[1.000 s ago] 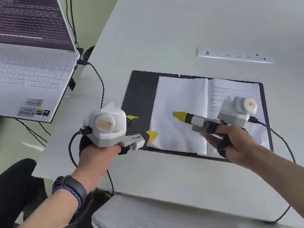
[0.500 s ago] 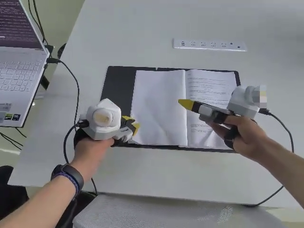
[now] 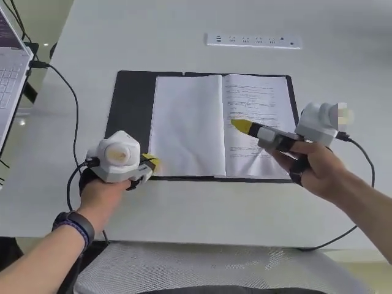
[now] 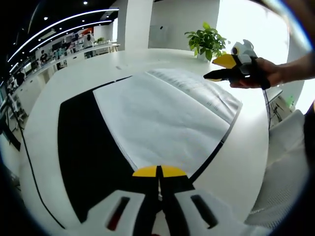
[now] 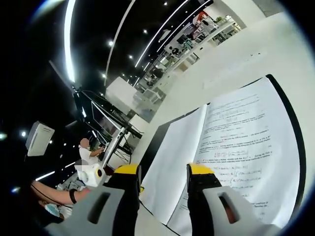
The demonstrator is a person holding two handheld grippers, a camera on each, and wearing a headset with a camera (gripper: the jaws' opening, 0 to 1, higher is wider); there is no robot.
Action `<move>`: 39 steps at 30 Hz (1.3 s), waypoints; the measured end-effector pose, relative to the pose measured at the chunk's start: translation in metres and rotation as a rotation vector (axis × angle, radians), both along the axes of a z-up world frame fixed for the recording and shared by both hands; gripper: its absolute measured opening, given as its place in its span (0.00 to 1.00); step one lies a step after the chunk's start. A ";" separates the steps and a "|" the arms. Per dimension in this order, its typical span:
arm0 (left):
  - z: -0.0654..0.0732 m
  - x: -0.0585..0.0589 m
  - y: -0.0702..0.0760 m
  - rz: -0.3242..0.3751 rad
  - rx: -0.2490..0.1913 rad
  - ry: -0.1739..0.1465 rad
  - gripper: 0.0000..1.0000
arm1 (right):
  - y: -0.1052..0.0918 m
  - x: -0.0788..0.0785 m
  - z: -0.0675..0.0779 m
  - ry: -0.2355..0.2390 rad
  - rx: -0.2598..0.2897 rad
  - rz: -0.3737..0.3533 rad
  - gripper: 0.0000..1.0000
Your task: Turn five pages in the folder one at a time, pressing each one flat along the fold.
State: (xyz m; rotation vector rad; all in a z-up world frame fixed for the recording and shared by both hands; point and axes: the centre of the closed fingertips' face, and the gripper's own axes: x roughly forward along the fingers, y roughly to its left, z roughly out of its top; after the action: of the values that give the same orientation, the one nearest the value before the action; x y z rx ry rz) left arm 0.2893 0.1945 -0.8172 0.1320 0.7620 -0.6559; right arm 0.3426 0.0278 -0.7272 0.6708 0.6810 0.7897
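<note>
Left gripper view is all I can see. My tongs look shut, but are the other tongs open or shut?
Observer: Open. In the right gripper view the right tongs show a clear gap between their yellow tips, with nothing in it.
Operator: Is there something off to my left side?
Observer: Yes, a white open laptop sits at the left edge of the head view.
Operator: And what's holding my tongs?
Observer: A hand, with a dark wristband just behind it.
</note>
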 end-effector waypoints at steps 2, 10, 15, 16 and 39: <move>0.001 0.000 0.000 -0.001 0.000 -0.005 0.00 | -0.002 0.000 -0.002 0.004 -0.001 -0.002 0.35; 0.001 0.001 0.000 -0.009 0.011 -0.019 0.00 | 0.003 0.001 -0.010 0.008 -0.014 0.022 0.33; 0.001 0.001 0.000 -0.007 0.011 -0.018 0.00 | 0.011 0.012 -0.010 -0.003 -0.021 0.043 0.28; 0.001 0.001 0.000 -0.007 0.009 -0.016 0.00 | 0.013 0.016 -0.010 -0.003 -0.026 0.049 0.27; -0.001 0.001 0.001 0.039 -0.012 -0.001 0.00 | 0.043 0.065 -0.056 0.075 -0.052 0.016 0.01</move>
State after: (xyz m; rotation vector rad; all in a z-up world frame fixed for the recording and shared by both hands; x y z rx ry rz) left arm 0.2905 0.1953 -0.8179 0.1061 0.7581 -0.6230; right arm 0.4074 0.0710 -0.7836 0.6509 0.7729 0.7618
